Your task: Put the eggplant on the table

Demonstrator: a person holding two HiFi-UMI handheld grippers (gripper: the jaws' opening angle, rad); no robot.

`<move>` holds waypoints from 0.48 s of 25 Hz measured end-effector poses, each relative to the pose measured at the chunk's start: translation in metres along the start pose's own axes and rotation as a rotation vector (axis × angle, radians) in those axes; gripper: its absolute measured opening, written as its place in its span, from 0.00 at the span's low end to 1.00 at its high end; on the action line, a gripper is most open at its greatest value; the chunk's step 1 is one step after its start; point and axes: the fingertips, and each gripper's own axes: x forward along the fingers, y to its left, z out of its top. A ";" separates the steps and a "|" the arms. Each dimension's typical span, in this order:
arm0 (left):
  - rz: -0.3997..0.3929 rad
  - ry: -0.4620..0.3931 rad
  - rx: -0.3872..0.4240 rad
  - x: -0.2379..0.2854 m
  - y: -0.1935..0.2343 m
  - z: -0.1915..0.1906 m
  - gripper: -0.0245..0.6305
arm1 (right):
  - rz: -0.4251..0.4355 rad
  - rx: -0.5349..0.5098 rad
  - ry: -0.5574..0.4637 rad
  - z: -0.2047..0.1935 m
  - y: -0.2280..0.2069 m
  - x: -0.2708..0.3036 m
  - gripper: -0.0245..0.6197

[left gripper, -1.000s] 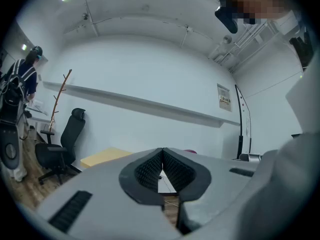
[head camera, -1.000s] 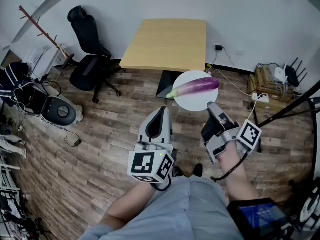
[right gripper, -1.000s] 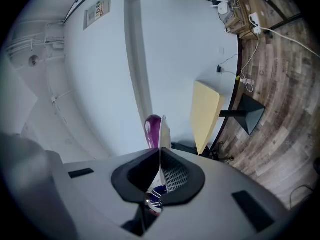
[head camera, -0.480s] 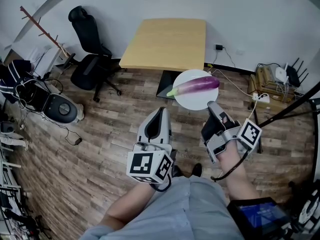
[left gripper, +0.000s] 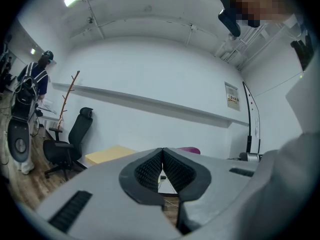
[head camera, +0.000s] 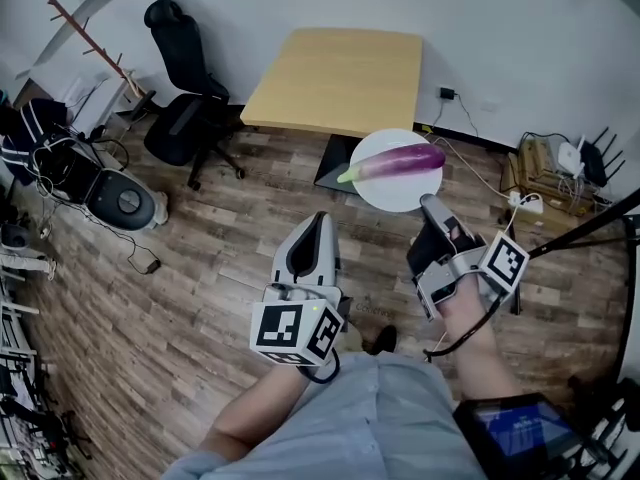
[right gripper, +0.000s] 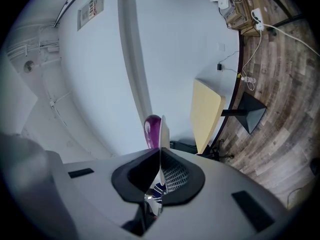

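Note:
A purple eggplant point(head camera: 395, 160) lies on a white plate point(head camera: 402, 194), held in the air above the wooden floor just short of the near edge of the yellow-topped table point(head camera: 340, 78). My right gripper point(head camera: 432, 208) is shut on the plate's near rim. In the right gripper view the plate point(right gripper: 163, 128) shows edge-on between the jaws of the right gripper point(right gripper: 160, 154), with the eggplant point(right gripper: 152, 128) on its left side and the table point(right gripper: 207, 111) beyond. My left gripper point(head camera: 318, 220) hangs beside it to the left, shut on nothing. In the left gripper view the left gripper point(left gripper: 162, 156) points at the table point(left gripper: 107, 155).
A black office chair point(head camera: 185, 108) stands left of the table, and a coat stand point(head camera: 95, 53) behind it. Bags and cables point(head camera: 80, 183) crowd the floor at the left. A crate with a router point(head camera: 560, 163) and power leads sit at the right. A dark pole point(head camera: 590, 230) slants across the right edge.
My right gripper and the plate with the eggplant have edged a little toward the table. The left gripper has stayed about where it was.

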 end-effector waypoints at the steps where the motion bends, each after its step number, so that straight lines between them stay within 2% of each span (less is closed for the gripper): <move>1: 0.004 0.002 -0.002 0.001 0.003 0.000 0.05 | -0.003 0.002 0.002 0.001 -0.001 0.003 0.05; 7: 0.015 0.009 -0.020 0.020 0.032 0.003 0.05 | -0.021 0.011 0.010 -0.003 -0.009 0.036 0.05; 12: -0.009 0.009 -0.010 0.034 0.049 0.006 0.05 | -0.024 0.014 -0.006 -0.003 -0.016 0.054 0.05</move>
